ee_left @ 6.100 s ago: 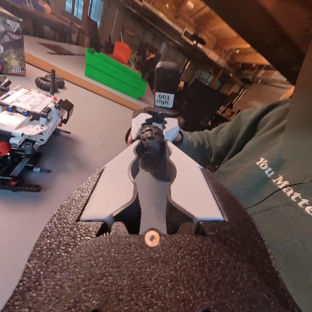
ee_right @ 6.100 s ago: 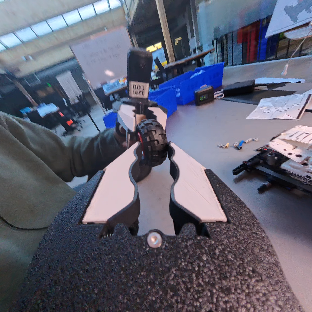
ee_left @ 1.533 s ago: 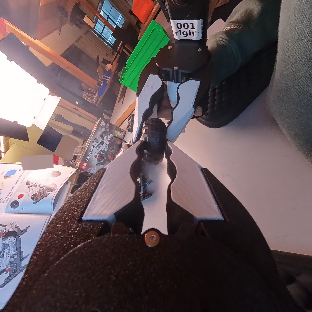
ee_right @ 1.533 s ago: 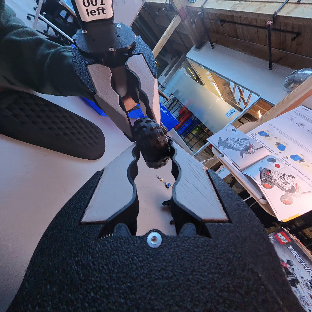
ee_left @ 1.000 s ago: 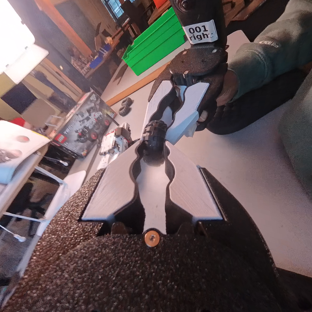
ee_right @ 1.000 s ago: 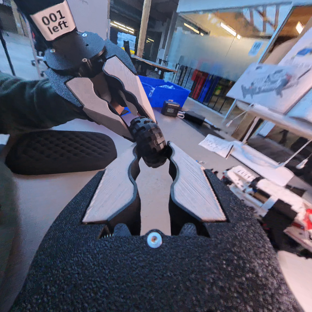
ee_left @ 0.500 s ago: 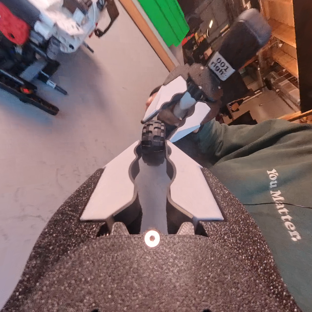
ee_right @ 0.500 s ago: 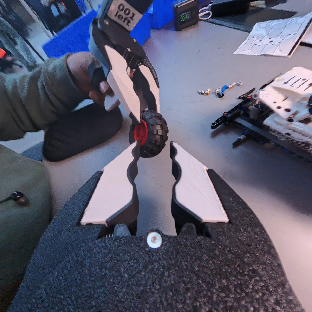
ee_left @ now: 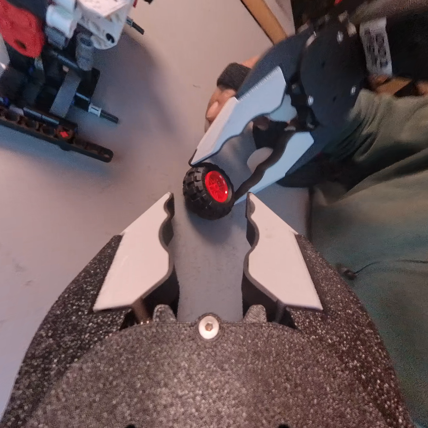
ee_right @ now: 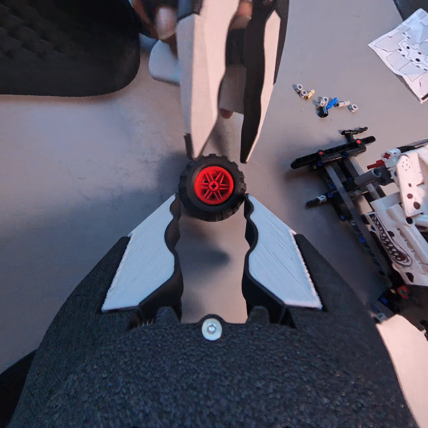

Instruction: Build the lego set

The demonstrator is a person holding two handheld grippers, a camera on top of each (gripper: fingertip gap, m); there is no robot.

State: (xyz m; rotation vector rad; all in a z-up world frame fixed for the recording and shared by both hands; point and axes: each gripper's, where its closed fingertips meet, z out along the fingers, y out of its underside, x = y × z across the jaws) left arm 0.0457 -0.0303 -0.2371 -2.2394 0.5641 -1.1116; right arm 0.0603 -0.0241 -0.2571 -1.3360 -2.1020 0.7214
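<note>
A black tyre on a red wheel (ee_right: 212,187) sits between the fingertips of my right gripper (ee_right: 210,196). Both tips touch the tread and hold it a little above the grey table (ee_right: 81,173). In the left wrist view the same wheel (ee_left: 208,192) is pinched by the right gripper (ee_left: 215,181), which comes in from the upper right. My left gripper (ee_left: 209,199) is open, its fingers spread wide on either side of the wheel without touching it. It also shows from above in the right wrist view (ee_right: 216,159).
The part-built white and black lego truck (ee_right: 405,220) lies to the right, and shows at the top left of the left wrist view (ee_left: 69,34). Several small loose parts (ee_right: 324,102), a white sheet (ee_right: 407,53) and a black pad (ee_right: 58,46) lie on the table. The tips of both grippers are at nearly the same place.
My left gripper has opened and let go of the wheel. My right gripper has taken the wheel across its tread. Both views now tilt down at the table.
</note>
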